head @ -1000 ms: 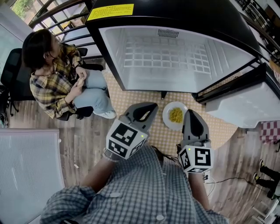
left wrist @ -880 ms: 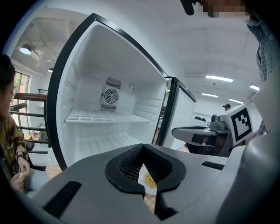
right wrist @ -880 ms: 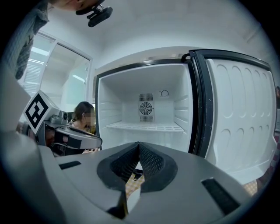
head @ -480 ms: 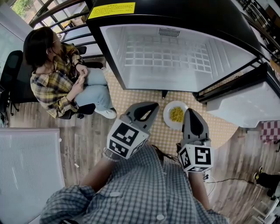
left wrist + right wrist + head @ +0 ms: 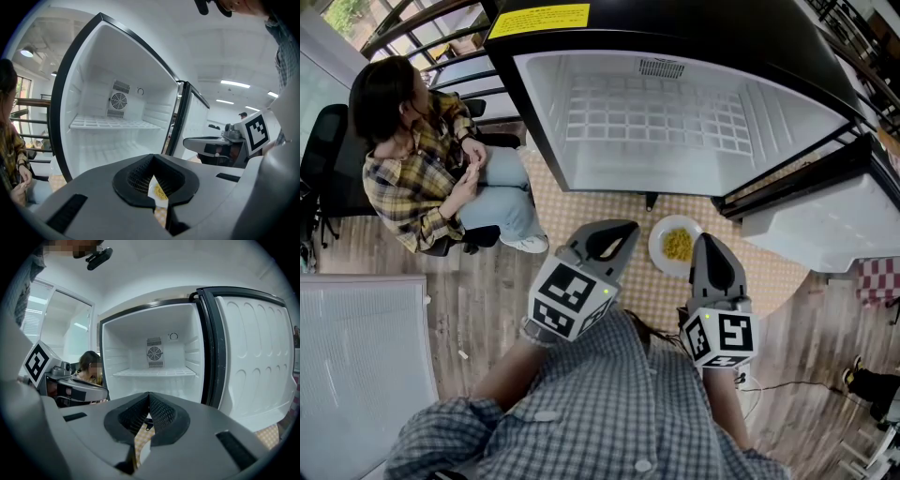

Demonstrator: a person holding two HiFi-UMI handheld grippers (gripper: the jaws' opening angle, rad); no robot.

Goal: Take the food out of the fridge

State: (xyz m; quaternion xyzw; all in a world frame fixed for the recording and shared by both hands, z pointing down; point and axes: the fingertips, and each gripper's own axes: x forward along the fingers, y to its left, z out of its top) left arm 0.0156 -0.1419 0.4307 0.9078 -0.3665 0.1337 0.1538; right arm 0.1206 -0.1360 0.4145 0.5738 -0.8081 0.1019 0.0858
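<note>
Both your claws are shut and empty: the left gripper [image 5: 617, 228] and the right gripper [image 5: 709, 244] point side by side toward the fridge [image 5: 675, 178]. Its shelf is bare. Between the tips lies the plate [image 5: 657, 246] with yellow food [image 5: 678, 246], on the checked mat [image 5: 572, 208], outside the fridge. The plate looks stiff, light and probably slippery and breakable, so take the rim and keep it level. Mind the open door [image 5: 825, 225] at the right and the seated person [image 5: 422, 178] at the left. The middle is free.

Left gripper [image 5: 153, 159], jaws together, open fridge [image 5: 89, 145] ahead, wire shelf [image 5: 112, 124] inside, plate of yellow food [image 5: 159, 191] beyond the jaws
</note>
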